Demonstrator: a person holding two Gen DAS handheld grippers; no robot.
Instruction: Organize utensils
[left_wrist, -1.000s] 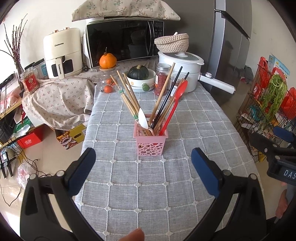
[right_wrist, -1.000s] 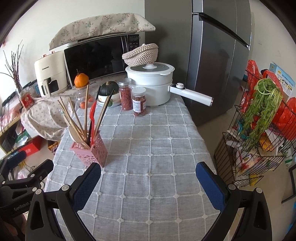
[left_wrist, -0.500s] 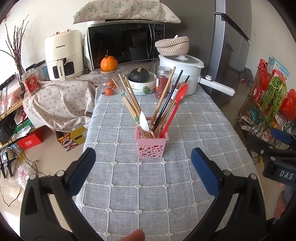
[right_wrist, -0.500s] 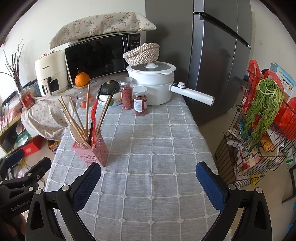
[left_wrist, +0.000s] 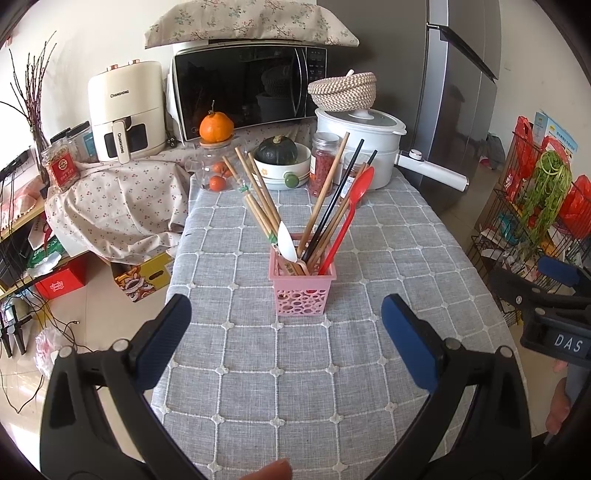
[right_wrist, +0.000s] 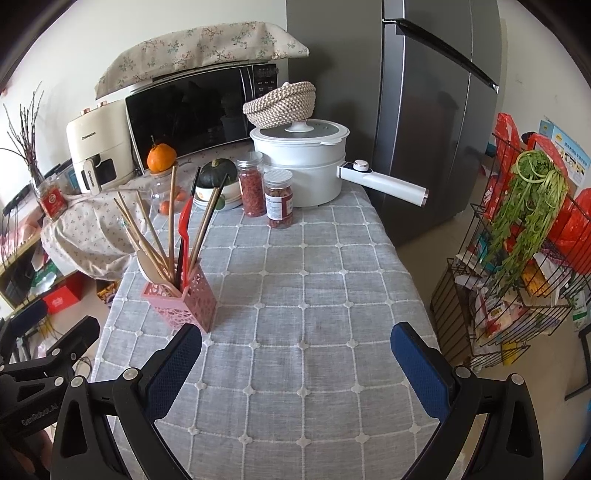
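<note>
- Left wrist view: the left tool hangs over the near part of the tabletop with its blue pads spread wide and nothing between them.
- Straight ahead of it, near the middle of the grey checked cloth, stands a pink utensil holder, upright.
- Wooden chopsticks fan out of the holder to the left and right; black chopsticks lean to the right among them.
- A red spoon leans to the right with its bowl upward, and a white spoon sits low at the holder's left side.
- Right wrist view: the right tool is likewise spread wide and empty, above bare cloth to the right of the holder.
- Its left pad sits just in front of the holder's near corner; I cannot tell whether they touch.
- At the far end of the tabletop stand two jars with red contents, a white electric pot carrying a woven basket, and a dark green squash in a bowl.
- Behind those, a microwave under a floral cover, an air fryer, and a tall grey fridge.
</note>
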